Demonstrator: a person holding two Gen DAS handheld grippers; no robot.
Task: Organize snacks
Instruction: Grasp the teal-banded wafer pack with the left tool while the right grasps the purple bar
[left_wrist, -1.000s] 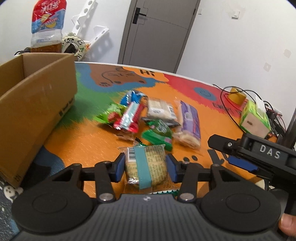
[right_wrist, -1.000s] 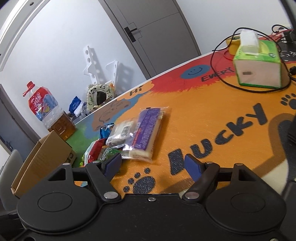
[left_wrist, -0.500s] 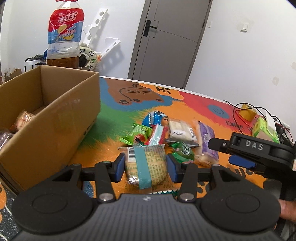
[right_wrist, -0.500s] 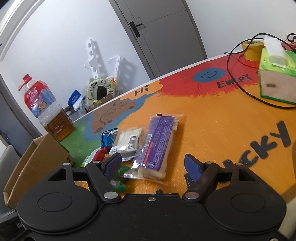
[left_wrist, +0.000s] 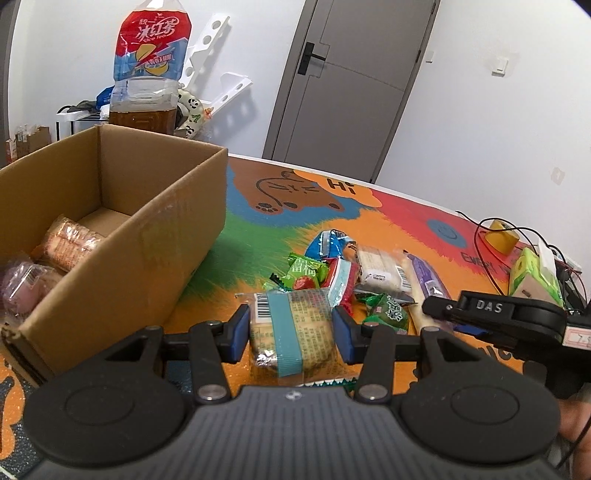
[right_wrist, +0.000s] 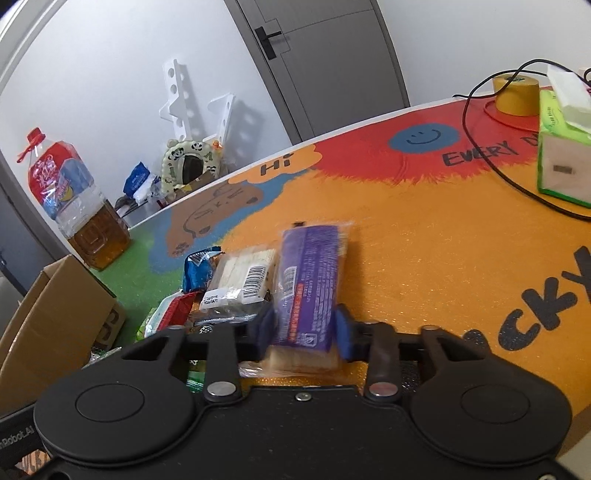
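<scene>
Left snack: a clear-wrapped pale cake with a teal band and a barcode (left_wrist: 291, 334), clamped between the blue pads of the left gripper (left_wrist: 291, 334) and carried above the counter (right_wrist: 424, 266), just beside the open brown cardboard box (left_wrist: 155, 236) at the counter's left edge.
Right snack: a long purple-labelled packet of pale sandwich bread (right_wrist: 308, 284); the right gripper (right_wrist: 303, 332) has just been closing, and its pads now press the packet's near end, which lies on the orange middle of the counter.
Remaining pile: green, red, blue and white wrapped snacks (left_wrist: 332, 273) heaped touching one another between box and purple packet.
Box contents: an orange-wrapped packet (left_wrist: 68, 242) and a pinkish one (left_wrist: 22, 284) already inside.
Risk: the purple packet is gripped at one end only, so the long free end may sag or slip out when lifted; it touches the white packet (right_wrist: 242, 280) and may drag it along.
Risk, left: the cake could catch the box's near wall if carried low.
Writing: "DAS" on the right gripper's side in the left view; "Hi", "EVERY" and part of "LUCKY" on the counter mat; Chinese characters with "Ice Tea" on the big bottle (left_wrist: 147, 74).
</scene>
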